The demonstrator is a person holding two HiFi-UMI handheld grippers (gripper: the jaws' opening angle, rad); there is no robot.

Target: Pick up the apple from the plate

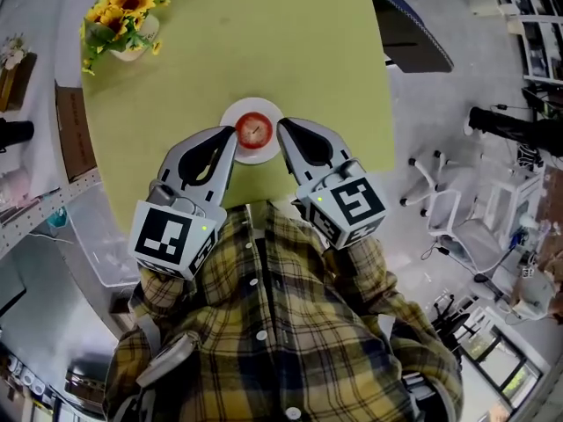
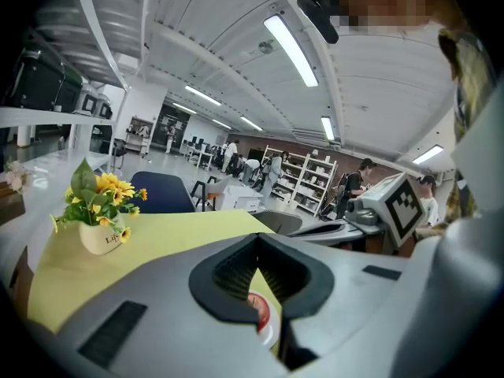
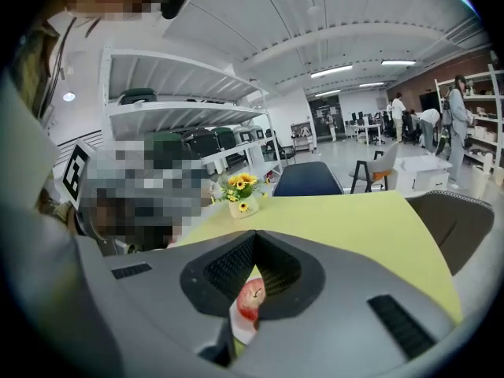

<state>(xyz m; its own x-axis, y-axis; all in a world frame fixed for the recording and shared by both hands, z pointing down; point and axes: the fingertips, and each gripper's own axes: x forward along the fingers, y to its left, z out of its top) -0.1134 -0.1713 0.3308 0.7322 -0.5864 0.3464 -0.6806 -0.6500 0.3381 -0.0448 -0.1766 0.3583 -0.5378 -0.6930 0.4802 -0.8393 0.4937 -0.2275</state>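
A red apple (image 1: 254,130) lies on a small white plate (image 1: 252,155) near the front middle of the yellow-green table (image 1: 290,51). My left gripper (image 1: 232,134) is shut and empty, its tip at the plate's left rim. The right gripper (image 1: 282,127) is shut and empty too, with its tip at the plate's right rim. In the left gripper view a strip of the apple (image 2: 259,312) and the plate (image 2: 272,331) shows through the gap below the shut jaws. The right gripper view shows the apple (image 3: 250,298) on the plate (image 3: 242,326) the same way.
A white vase of sunflowers (image 1: 124,25) stands at the table's far left corner. A dark blue chair (image 1: 408,26) sits beyond the far right edge. A white office chair (image 1: 440,192) is on the floor to the right, shelving and a clear bin (image 1: 97,244) to the left.
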